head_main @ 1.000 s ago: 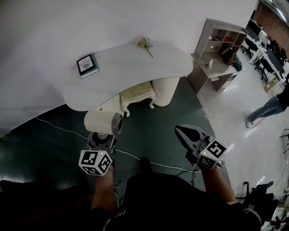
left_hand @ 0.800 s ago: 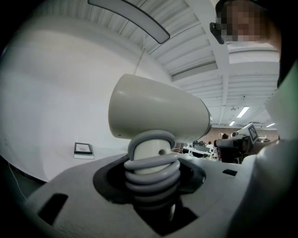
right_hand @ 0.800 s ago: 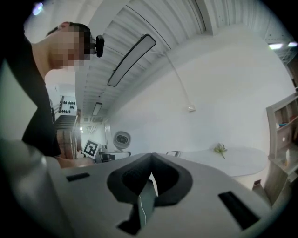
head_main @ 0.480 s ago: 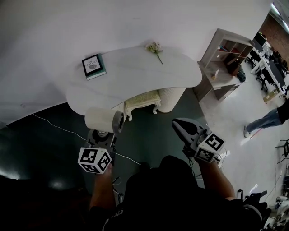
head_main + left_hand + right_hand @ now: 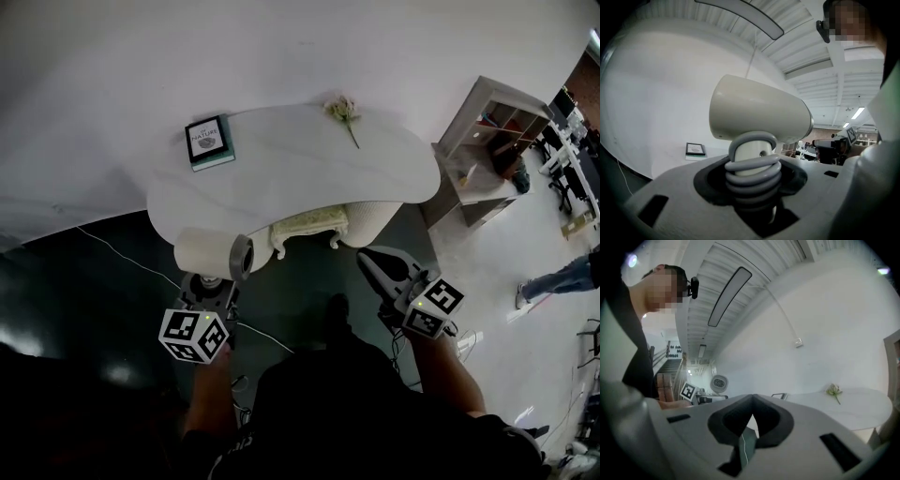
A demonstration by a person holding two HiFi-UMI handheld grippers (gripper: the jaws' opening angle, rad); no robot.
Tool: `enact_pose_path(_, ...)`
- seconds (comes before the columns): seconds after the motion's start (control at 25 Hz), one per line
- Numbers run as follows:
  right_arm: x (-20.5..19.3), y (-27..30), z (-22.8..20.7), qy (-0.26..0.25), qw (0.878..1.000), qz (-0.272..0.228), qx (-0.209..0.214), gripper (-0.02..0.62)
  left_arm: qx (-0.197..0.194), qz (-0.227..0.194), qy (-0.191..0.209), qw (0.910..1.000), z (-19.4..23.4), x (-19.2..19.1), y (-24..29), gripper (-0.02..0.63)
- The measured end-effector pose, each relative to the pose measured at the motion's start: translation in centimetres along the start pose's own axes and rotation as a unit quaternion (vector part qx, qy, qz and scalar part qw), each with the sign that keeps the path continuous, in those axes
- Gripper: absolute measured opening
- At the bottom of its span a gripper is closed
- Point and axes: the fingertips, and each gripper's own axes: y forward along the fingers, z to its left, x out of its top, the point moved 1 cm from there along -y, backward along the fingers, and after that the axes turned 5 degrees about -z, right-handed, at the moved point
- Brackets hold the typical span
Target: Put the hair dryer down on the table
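Jaws of left gripper (image 5: 212,284) are clamping hair dryer (image 5: 211,253); those of right gripper (image 5: 369,262) are meeting, empty. Lowering it level onto table (image 5: 309,178) at twelve o'clock is looking wisest.

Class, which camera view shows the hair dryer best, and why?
The left gripper view: the hair dryer fills it, cord-wrapped handle clamped between the jaws. The head view shows it small, from above; the right gripper view only its distant round end.

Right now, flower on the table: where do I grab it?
Grip the flower by its stem, coming straight down, jaws across it. It lies flat on the table, thin stem pointing to the near edge; the bloom would probably crush.
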Motion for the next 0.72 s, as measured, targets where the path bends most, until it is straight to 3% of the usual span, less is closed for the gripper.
enact_pose_path(0.56, 3.6, 4.0, -18.2, 0.012, 0.999, -0.017, 0.042, 0.006, 0.028, 0.020, 0.010, 0.9994, -1.5, 2.0, 16.7, 0.216)
enact_pose_path(0.72, 4.9, 5.2, -21.9, 0.046, 0.996, -0.039, 0.061, 0.006, 0.042, 0.021, 0.009, 0.9988, -1.9, 2.9, 20.5, 0.216)
